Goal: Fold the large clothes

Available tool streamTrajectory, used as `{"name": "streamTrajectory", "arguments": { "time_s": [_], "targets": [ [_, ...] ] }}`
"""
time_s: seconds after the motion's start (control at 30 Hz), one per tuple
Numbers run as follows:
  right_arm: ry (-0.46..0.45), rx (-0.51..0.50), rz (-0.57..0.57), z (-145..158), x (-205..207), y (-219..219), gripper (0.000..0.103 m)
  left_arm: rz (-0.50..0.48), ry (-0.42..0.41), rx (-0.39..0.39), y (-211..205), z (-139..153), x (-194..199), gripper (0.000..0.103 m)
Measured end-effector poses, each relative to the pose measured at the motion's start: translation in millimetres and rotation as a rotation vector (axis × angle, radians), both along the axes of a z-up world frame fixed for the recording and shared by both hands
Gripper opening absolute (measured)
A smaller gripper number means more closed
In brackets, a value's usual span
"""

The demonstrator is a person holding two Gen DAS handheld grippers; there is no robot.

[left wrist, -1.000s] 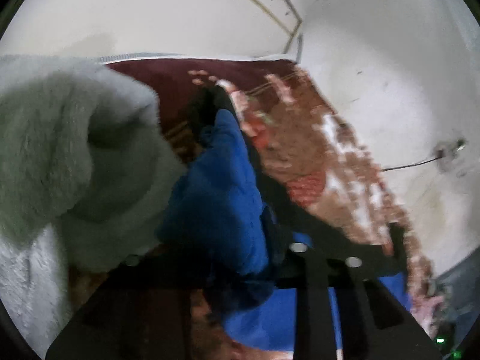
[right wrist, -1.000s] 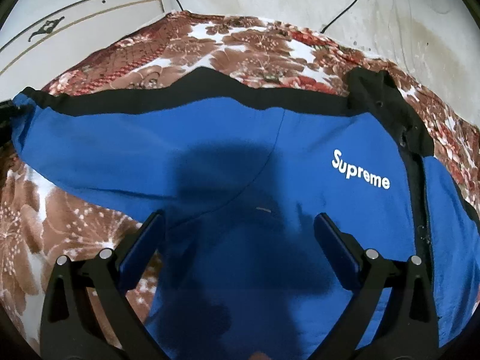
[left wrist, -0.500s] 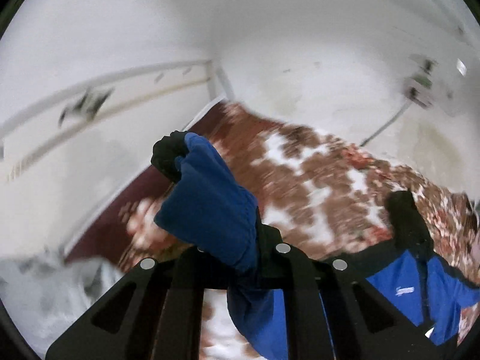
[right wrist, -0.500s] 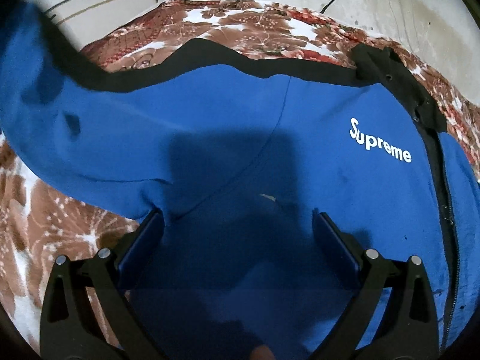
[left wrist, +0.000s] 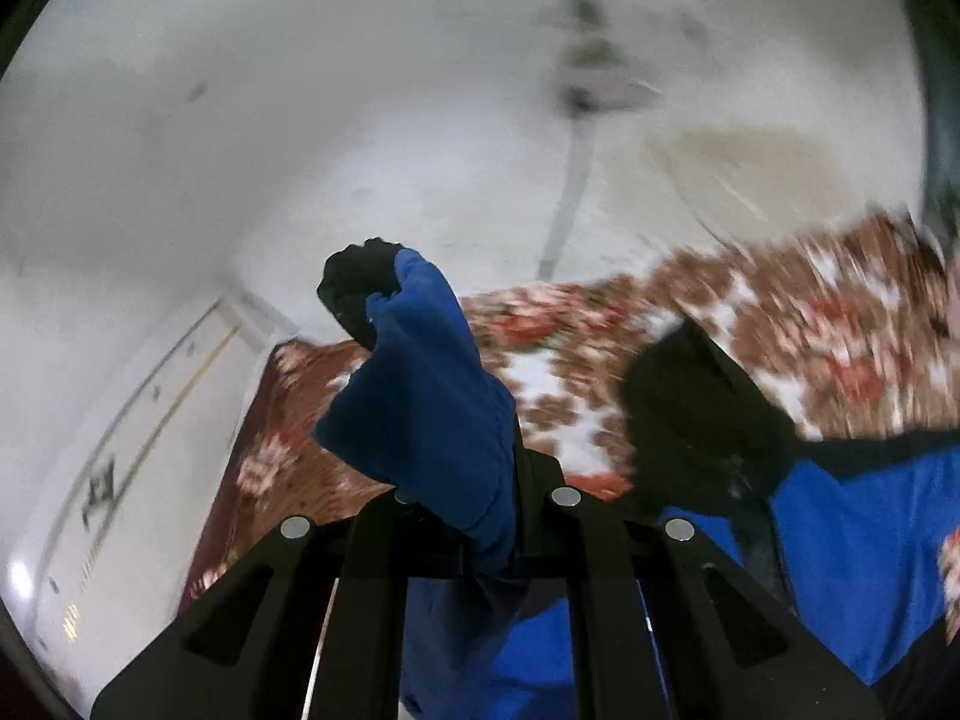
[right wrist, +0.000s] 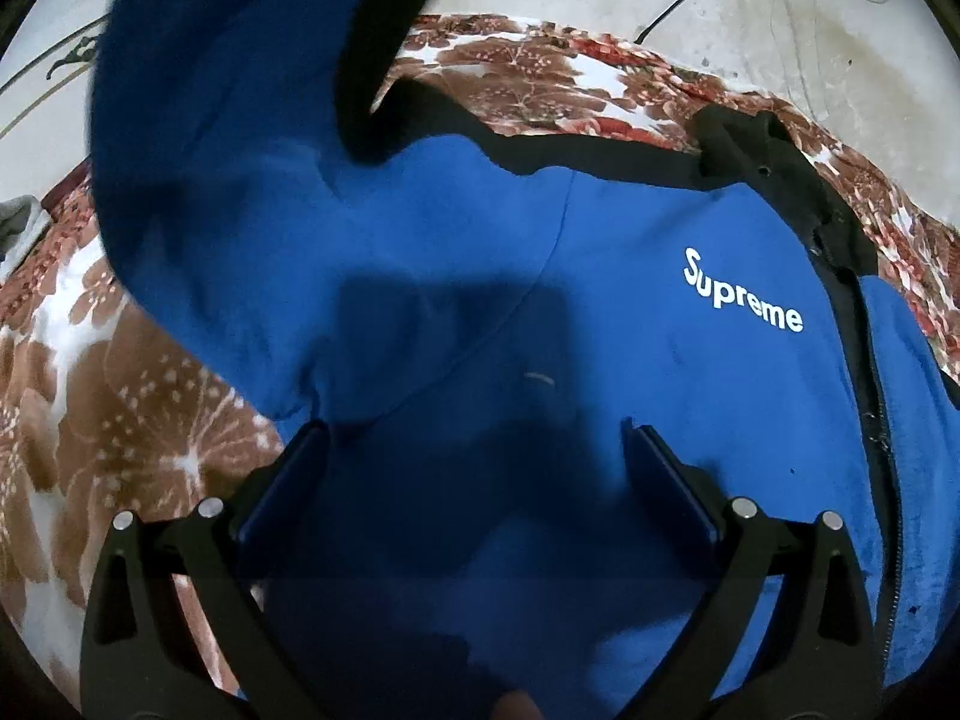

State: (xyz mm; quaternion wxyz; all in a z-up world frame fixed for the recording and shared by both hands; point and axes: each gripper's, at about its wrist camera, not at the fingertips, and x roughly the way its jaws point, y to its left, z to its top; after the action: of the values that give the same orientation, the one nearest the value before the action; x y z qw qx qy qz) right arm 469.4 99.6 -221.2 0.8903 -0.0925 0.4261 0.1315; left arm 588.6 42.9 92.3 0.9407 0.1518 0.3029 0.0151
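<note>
Jacket (right wrist: pixel 600 312): flat on floral blanket (right wrist: pixel 120 396), logo side up.
Sleeve (left wrist: pixel 432 414): I've swung it up higher vs 0.5 s ago, now arcing over the body.
L gripper (left wrist: pixel 480 510): clamped on sleeve, cuff (left wrist: pixel 360 288) sticking out.
R gripper (right wrist: pixel 474 450): jaws wide apart, low over jacket, same spot.

Jacket (right wrist: pixel 600 312) was bright blue with black trim along shoulders, collar and zip line; white "Supreme" lettering (right wrist: pixel 741 291) on chest. Sleeve (left wrist: pixel 432 396) blue, black cuff (left wrist: pixel 360 288) at end. Bedspread (right wrist: pixel 108 396) showed brown and red flowers on white ground (pattern blurred in left view). Wall (left wrist: pixel 300 120) off-white, stained yellowish in places. Grey fabric (right wrist: pixel 21 222) at left edge, possibly fleece. Gripper fingers (right wrist: pixel 282 480) black, blue-tinted pads.
</note>
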Motion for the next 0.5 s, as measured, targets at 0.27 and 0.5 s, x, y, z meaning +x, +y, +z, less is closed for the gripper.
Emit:
{"name": "streamTrajectory", "arguments": {
  "time_s": [0.27,0.5],
  "targets": [
    [0.055,0.051,0.045,-0.7,-7.7,-11.9,0.098,-0.25,0.153,0.108,-203.1,-95.2,-8.3,0.009],
    [0.058,0.042,0.037,-1.4,-12.7,-16.2,0.098,-0.364,0.325,0.098,-323.1,-225.9,-21.9,0.009]
  ]
}}
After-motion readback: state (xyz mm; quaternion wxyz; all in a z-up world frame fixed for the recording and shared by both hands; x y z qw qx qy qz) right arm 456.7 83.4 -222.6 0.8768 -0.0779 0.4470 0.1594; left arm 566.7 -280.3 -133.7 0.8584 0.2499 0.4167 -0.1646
